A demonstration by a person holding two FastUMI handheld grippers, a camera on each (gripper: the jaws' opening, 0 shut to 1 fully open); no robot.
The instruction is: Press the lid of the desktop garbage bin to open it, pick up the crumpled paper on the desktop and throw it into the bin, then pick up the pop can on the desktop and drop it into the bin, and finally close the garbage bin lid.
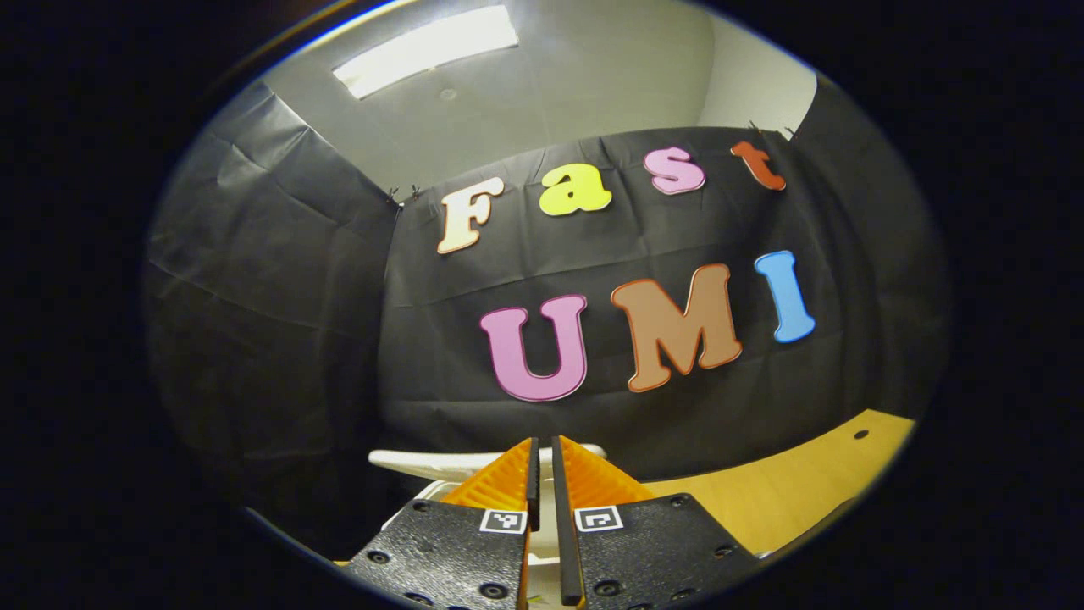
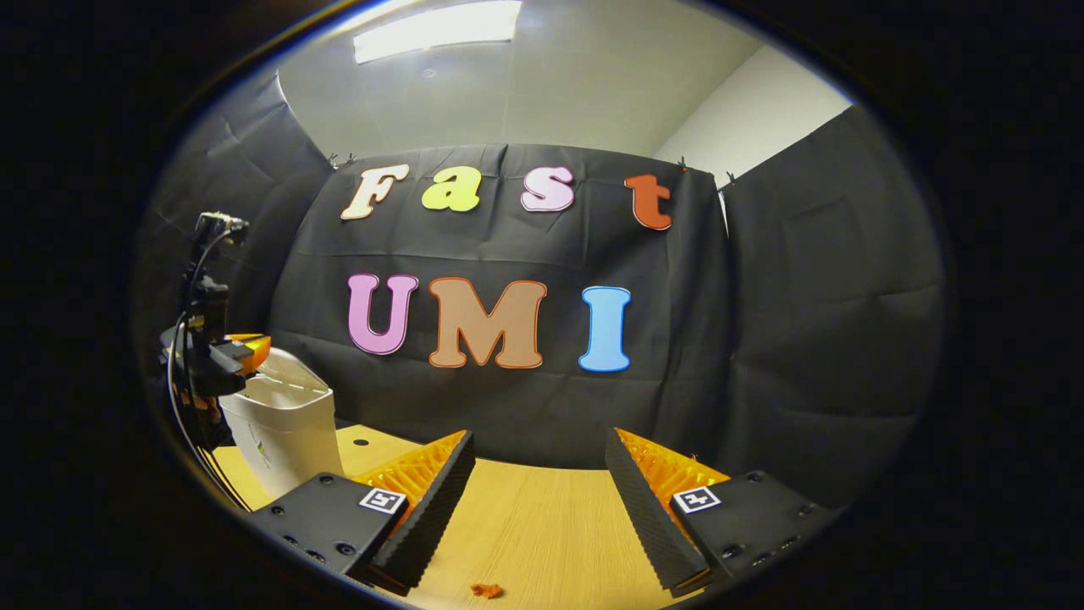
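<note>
The white desktop bin [image 2: 284,428] stands at the table's far left in the right gripper view. My left gripper [image 2: 246,349], with the rig and cable behind it, hovers right over the bin's top, where the white lid [image 2: 284,381] lies tilted. In the left gripper view my left gripper [image 1: 544,442] has its fingers almost together with nothing between them, and the white lid edge [image 1: 423,463] lies just behind and below. My right gripper [image 2: 538,440] stands open over the wooden table [image 2: 525,517], empty.
A small orange scrap [image 2: 485,590] lies on the table near the front edge. The black cloth wall stands close behind the table. The tabletop [image 1: 788,483] runs on to the right of the bin, with a small dark hole [image 1: 860,434] in it.
</note>
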